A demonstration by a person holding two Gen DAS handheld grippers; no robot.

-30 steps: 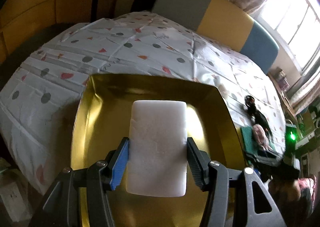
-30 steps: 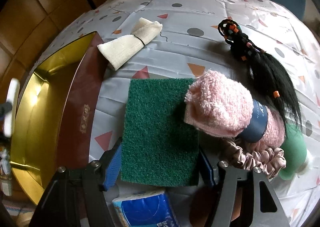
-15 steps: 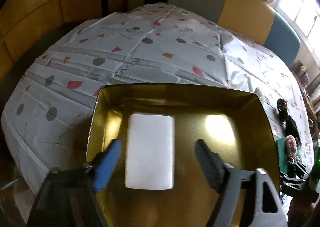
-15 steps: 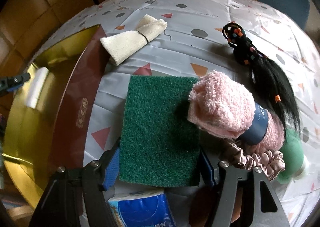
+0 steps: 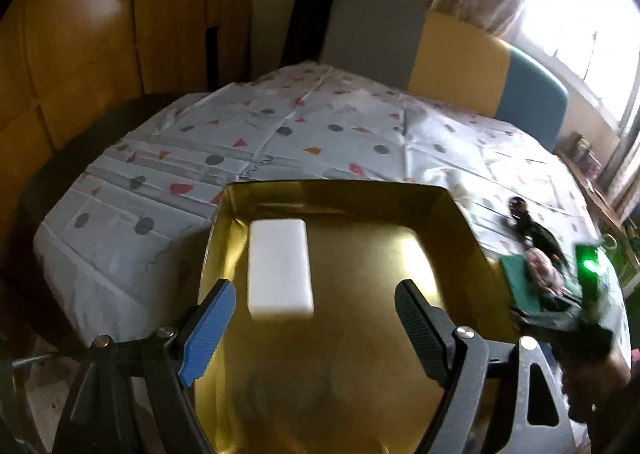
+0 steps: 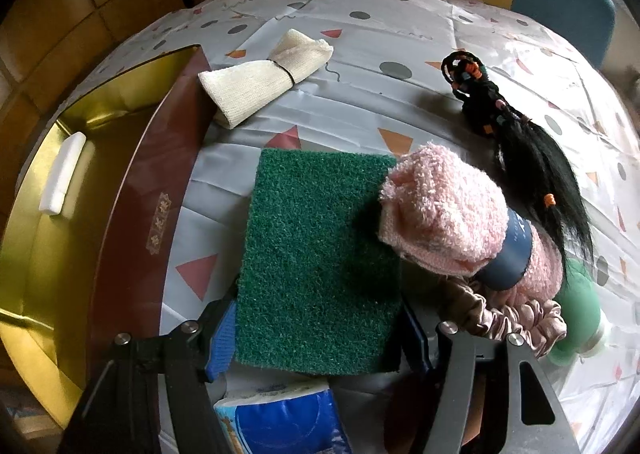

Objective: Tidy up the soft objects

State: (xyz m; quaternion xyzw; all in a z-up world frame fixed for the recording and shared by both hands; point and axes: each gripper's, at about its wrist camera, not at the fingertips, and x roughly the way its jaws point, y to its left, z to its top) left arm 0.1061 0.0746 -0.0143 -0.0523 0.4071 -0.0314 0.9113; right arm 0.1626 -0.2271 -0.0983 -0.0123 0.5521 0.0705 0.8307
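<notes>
A white sponge block (image 5: 279, 271) lies in the far left of the gold tray (image 5: 360, 354); it also shows in the right wrist view (image 6: 62, 174). My left gripper (image 5: 316, 328) is open and empty above the tray, pulled back from the sponge. My right gripper (image 6: 320, 330) is shut on a green scouring pad (image 6: 320, 254), its fingers pressing both side edges. A pink rolled towel (image 6: 452, 218) with a blue band rests partly on the pad.
A cream rolled cloth (image 6: 264, 76), a black hairpiece (image 6: 520, 142), a pink scrunchie (image 6: 516, 318), a green bottle (image 6: 580, 318) and a blue tissue pack (image 6: 280, 418) lie on the patterned tablecloth (image 6: 360, 66). The tray's brown wall (image 6: 148, 214) is left of the pad.
My left gripper opened, let go of the white sponge into the tray and drew back and up. My right gripper stayed on the green pad.
</notes>
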